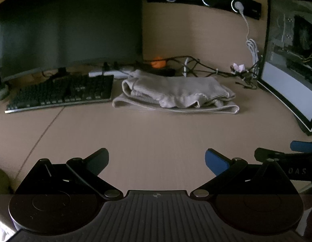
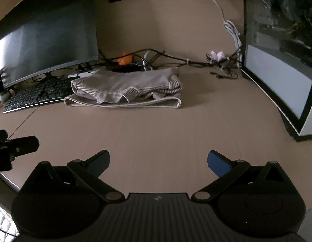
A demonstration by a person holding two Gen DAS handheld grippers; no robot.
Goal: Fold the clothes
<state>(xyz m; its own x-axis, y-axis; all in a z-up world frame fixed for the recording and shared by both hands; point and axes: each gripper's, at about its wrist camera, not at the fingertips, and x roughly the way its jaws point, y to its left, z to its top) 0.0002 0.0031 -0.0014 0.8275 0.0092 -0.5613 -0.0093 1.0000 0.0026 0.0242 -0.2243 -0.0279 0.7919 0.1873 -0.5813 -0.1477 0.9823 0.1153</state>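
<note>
Both spread, holding nothing: left hand-held gripper (image 1: pixel 157 162), right hand-held gripper (image 2: pixel 158 164), low over bare bench (image 1: pixel 156 133). Folded beige garment (image 1: pixel 176 92) lies ahead, just right of keyboard (image 1: pixel 61 92), well apart from both.

One folded beige garment (image 1: pixel 176 92) is lying on the surface (image 1: pixel 156 133). One keyboard (image 1: pixel 61 92) is sitting beside it, and one dark monitor (image 1: pixel 69 30) is standing behind. One wall power strip (image 1: pixel 202 0) is carrying three round sockets. One white cable (image 1: pixel 251 46) is hanging from it. One small orange item (image 1: pixel 159 61) is resting among the cables.
</note>
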